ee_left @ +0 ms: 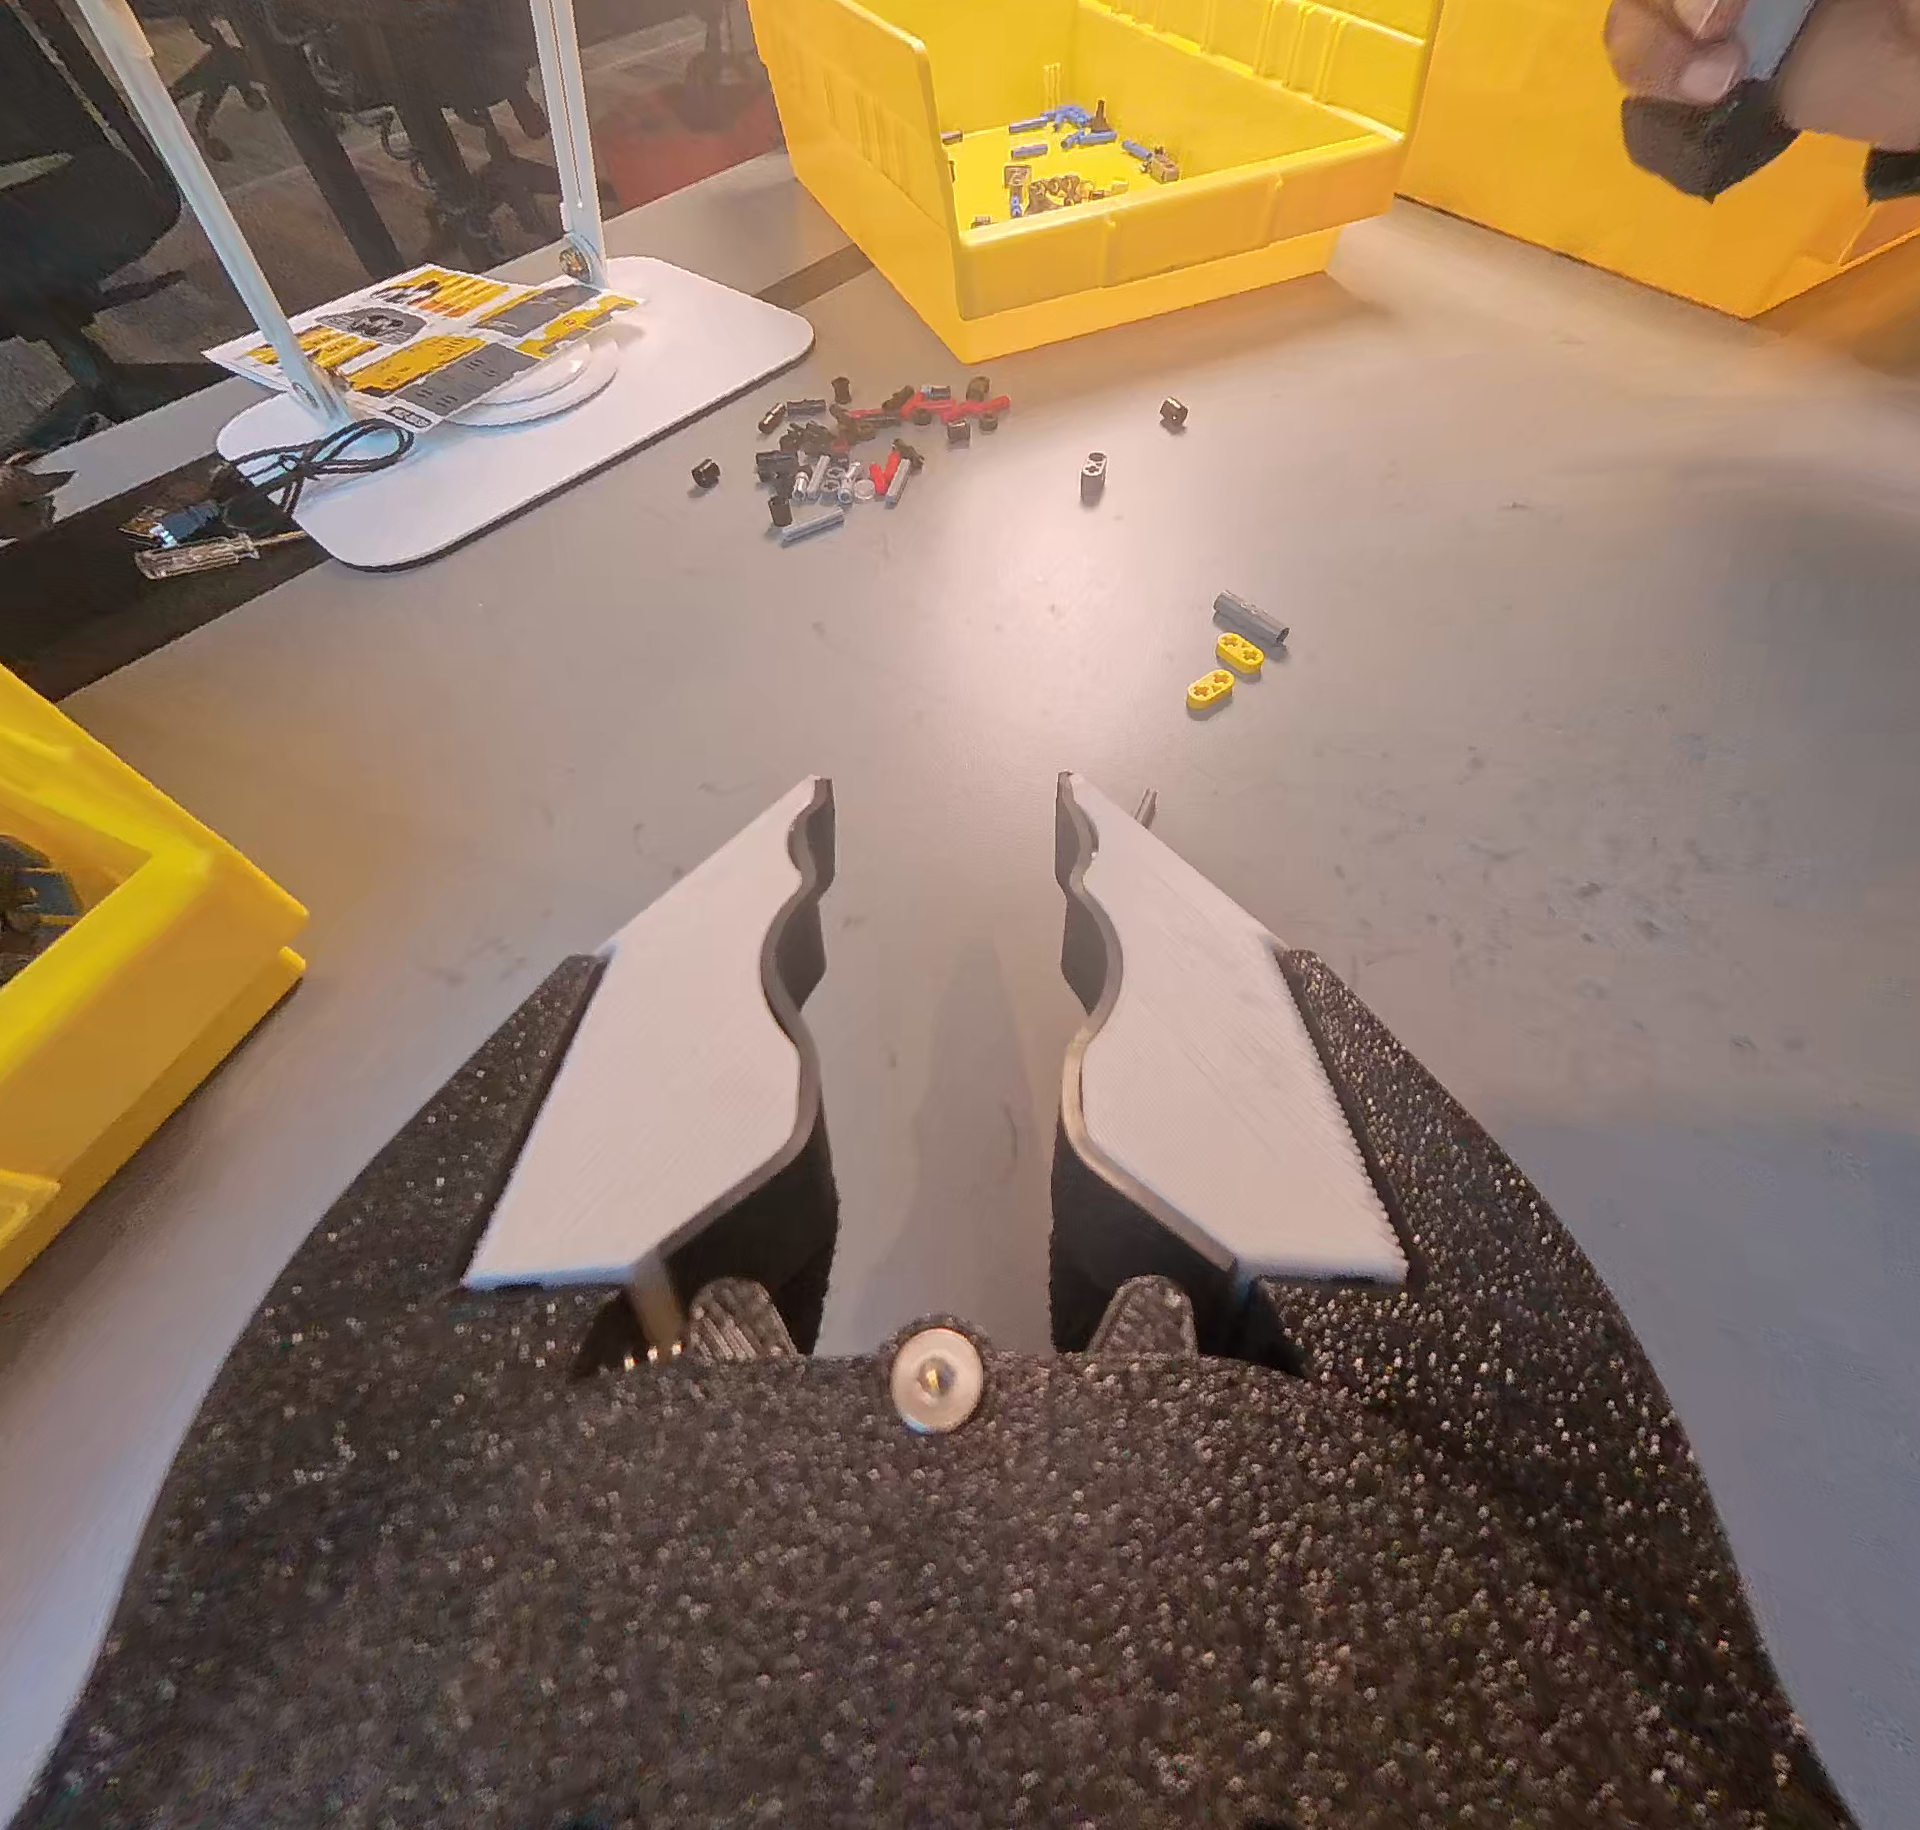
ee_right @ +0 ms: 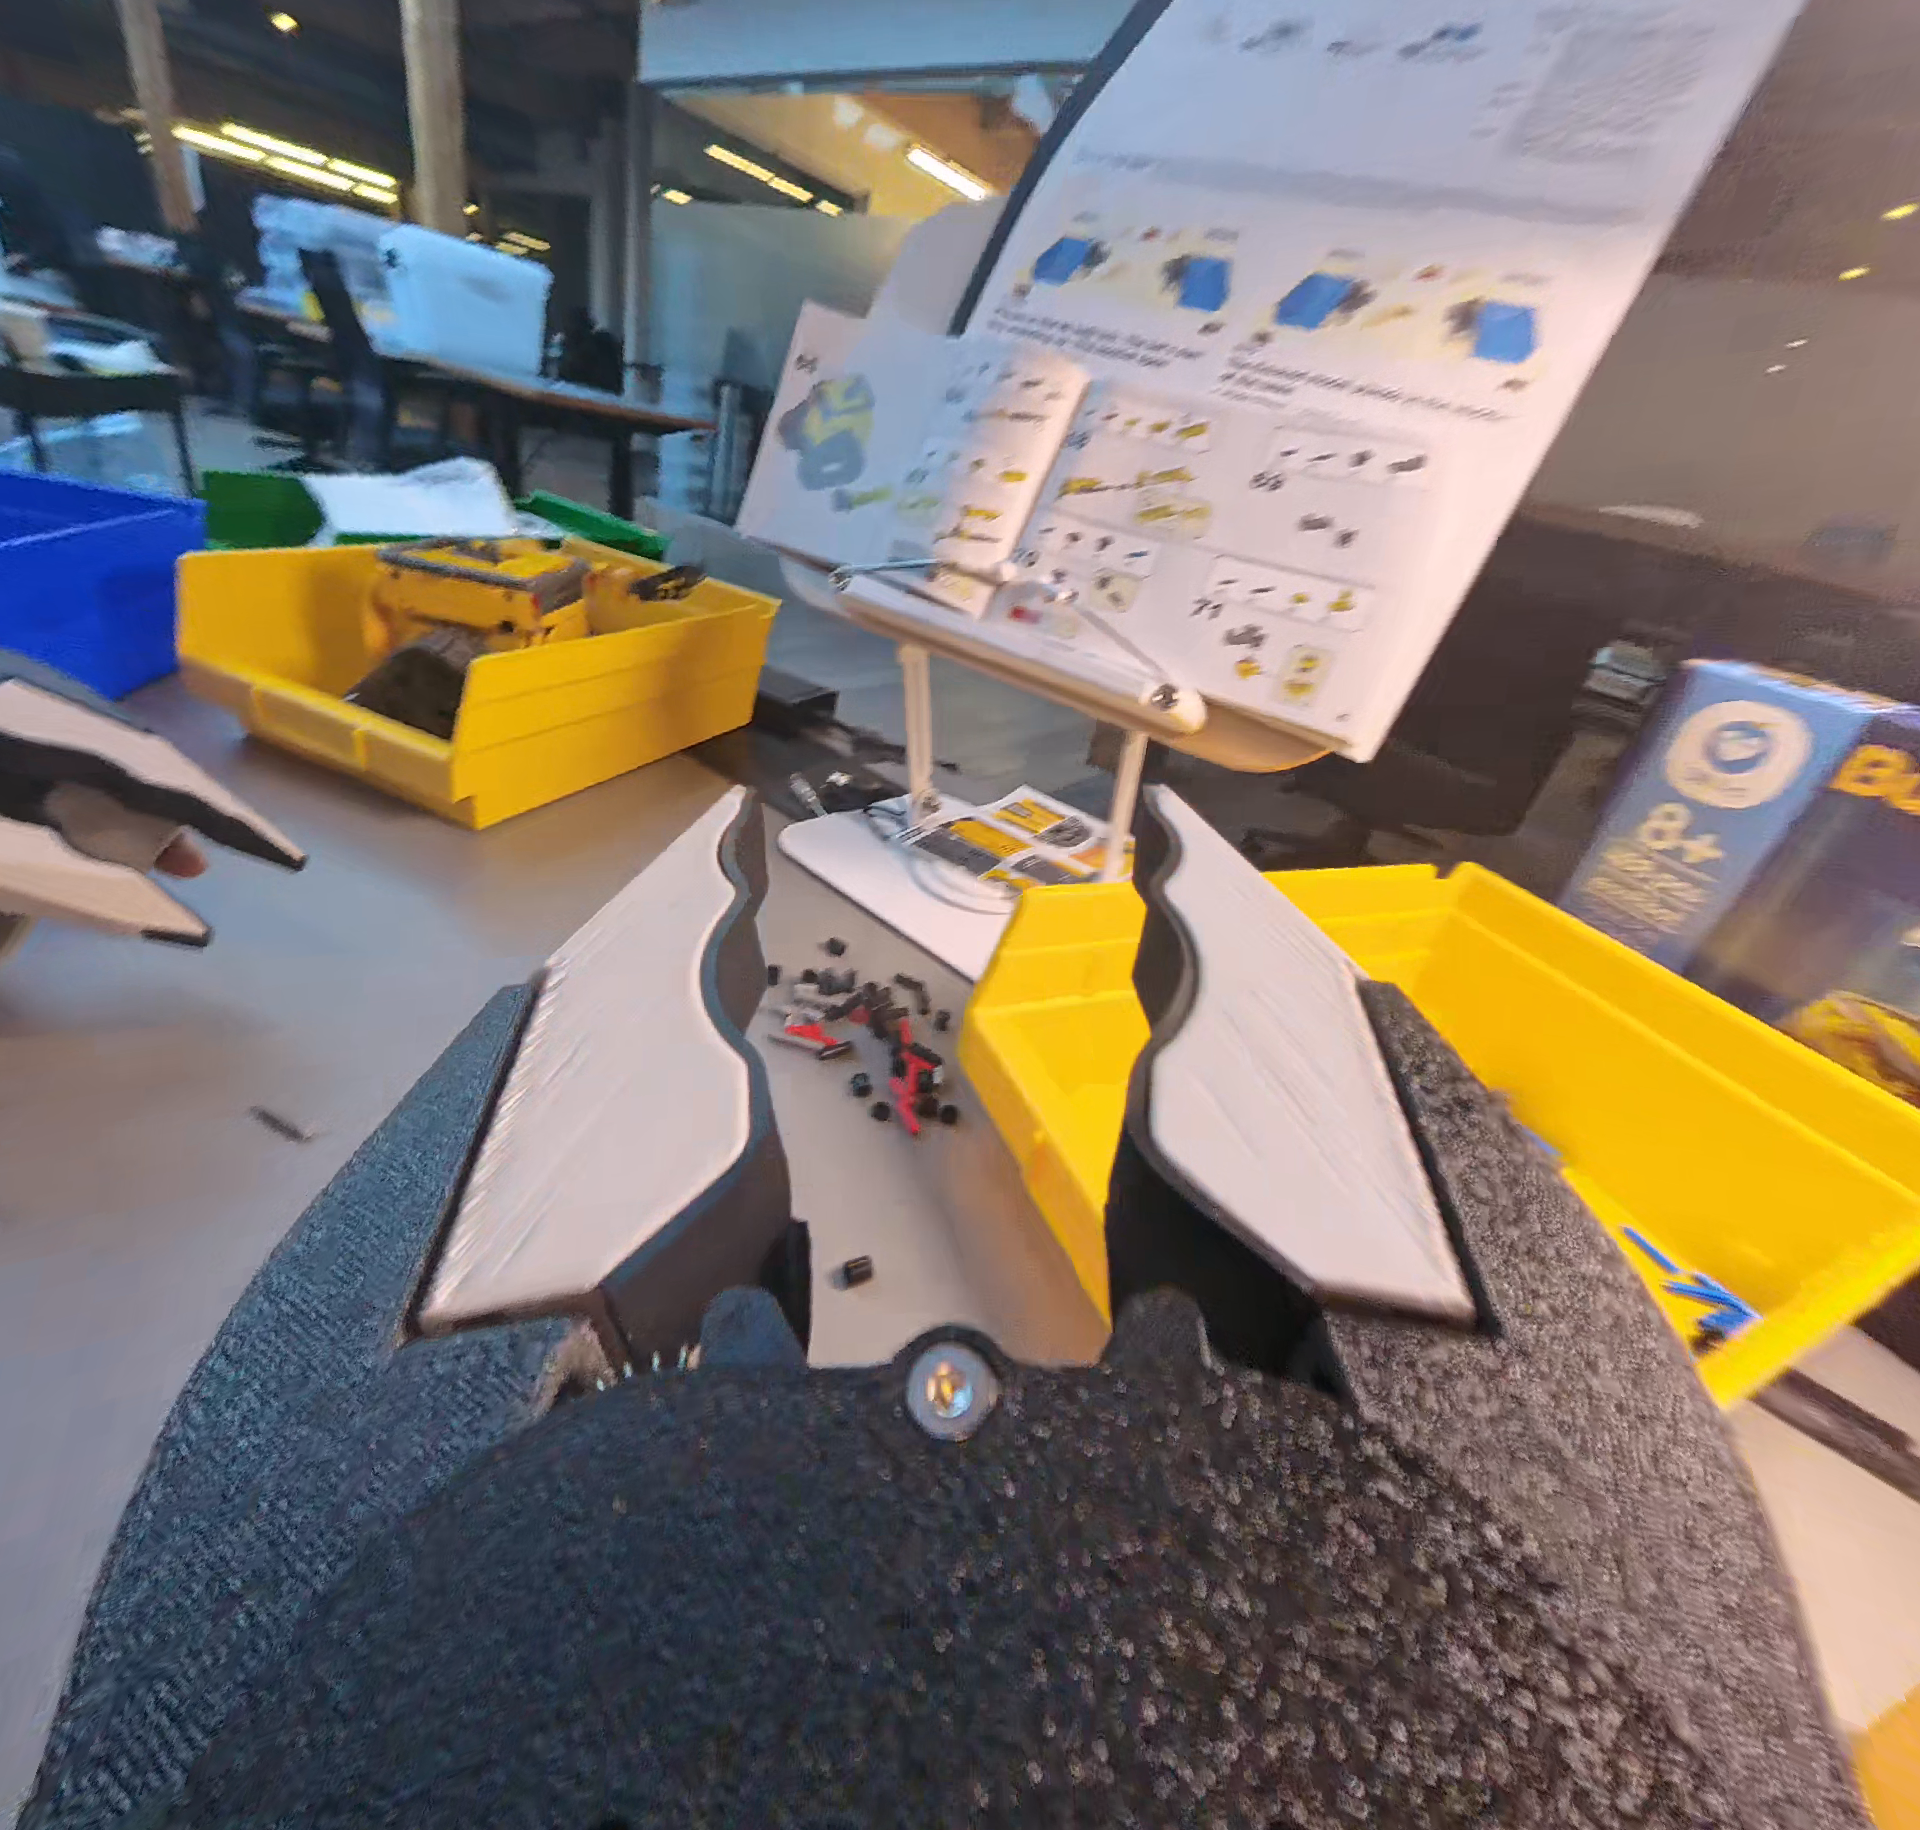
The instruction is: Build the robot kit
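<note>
Over the grey table point(ee_left: 520, 741), the left gripper point(ee_left: 943, 793) is hovering low, pointing toward the far edge, its jaws standing apart and gripping nothing. Nearest it, a little to the right, two yellow links point(ee_left: 1224, 666) are lying beside a grey connector point(ee_left: 1252, 621). Farther off, the loose pile of small parts point(ee_left: 862, 450) is sitting before the yellow bin point(ee_left: 1143, 253). The right gripper point(ee_right: 943, 824) is hanging higher, tilted up, its jaws spread wide and empty above that pile and the bin's near wall.

You are facing printed matter around the white stand point(ee_right: 1039, 668), a large illustrated instruction sheet point(ee_right: 1351, 326) leaning on it, a small open booklet point(ee_right: 914, 450) sitting at its ledge, a yellow-and-grey sticker sheet point(ee_left: 436, 346) lying on its base, a blue lettered box point(ee_right: 1745, 845) standing to its right.
</note>
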Demonstrator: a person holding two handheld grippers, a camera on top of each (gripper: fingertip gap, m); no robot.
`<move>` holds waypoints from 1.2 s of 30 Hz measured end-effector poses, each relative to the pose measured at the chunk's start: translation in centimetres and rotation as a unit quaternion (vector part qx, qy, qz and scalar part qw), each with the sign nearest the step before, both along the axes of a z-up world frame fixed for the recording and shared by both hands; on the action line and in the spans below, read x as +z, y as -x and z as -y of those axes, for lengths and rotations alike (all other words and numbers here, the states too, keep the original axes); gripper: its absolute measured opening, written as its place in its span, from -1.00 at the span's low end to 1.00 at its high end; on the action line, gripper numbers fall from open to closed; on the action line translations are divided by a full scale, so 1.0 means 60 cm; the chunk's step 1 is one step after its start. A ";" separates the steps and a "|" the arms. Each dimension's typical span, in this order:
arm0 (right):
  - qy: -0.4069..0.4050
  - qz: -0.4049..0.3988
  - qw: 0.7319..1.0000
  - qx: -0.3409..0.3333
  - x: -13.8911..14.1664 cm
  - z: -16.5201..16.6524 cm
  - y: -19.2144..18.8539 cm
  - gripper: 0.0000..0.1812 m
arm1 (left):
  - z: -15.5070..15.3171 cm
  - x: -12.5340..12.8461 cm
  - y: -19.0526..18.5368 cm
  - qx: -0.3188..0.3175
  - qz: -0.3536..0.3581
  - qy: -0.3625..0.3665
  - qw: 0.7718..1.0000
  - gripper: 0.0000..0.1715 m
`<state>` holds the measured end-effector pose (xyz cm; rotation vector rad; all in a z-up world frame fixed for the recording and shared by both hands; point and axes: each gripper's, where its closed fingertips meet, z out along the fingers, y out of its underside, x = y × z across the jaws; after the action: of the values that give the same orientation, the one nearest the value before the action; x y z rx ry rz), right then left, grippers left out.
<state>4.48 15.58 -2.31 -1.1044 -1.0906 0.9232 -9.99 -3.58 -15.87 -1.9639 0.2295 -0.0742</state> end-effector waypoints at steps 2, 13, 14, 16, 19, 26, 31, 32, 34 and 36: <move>-0.010 -0.032 0.998 -0.050 0.035 -0.030 -0.034 -0.19 | 0.000 0.000 0.000 0.000 -0.001 0.001 1.000 -0.51; 0.035 0.051 0.954 -0.292 0.055 -0.220 -0.252 -0.34 | -0.001 -0.002 -0.002 -0.002 -0.002 0.003 1.000 -0.51; 0.047 0.074 0.947 -0.308 0.040 -0.239 -0.275 -0.36 | -0.001 -0.002 -0.002 -0.001 -0.001 0.003 1.000 -0.51; 0.085 0.119 0.927 -0.344 0.001 -0.279 -0.323 -0.38 | -0.001 -0.002 -0.002 -0.001 -0.002 0.003 1.000 -0.51; 0.139 0.195 0.902 -0.359 -0.070 -0.322 -0.371 -0.50 | -0.001 -0.003 -0.002 -0.001 -0.003 0.005 1.000 -0.51; 0.204 0.326 0.869 -0.311 -0.202 -0.368 -0.393 -0.80 | -0.003 -0.006 0.000 0.006 -0.008 0.009 1.000 -0.50; 0.261 0.351 0.852 -0.287 -0.252 -0.396 -0.387 -0.82 | -0.005 -0.008 0.003 0.013 -0.013 0.013 1.000 -0.49; 0.274 0.356 0.848 -0.282 -0.261 -0.399 -0.384 -0.82 | -0.005 -0.009 0.003 0.014 -0.013 0.014 1.000 -0.49; 0.293 0.366 0.837 -0.282 -0.279 -0.406 -0.383 -0.81 | -0.006 -0.009 0.003 0.015 -0.015 0.015 1.000 -0.49; 0.306 0.375 0.825 -0.292 -0.294 -0.416 -0.385 -0.81 | -0.006 -0.010 0.002 0.015 -0.018 0.015 1.000 -0.49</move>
<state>27.59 40.54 -19.96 -2.3174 -0.9569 0.3053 -10.12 -3.20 -16.47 -1.9998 0.2230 -0.0218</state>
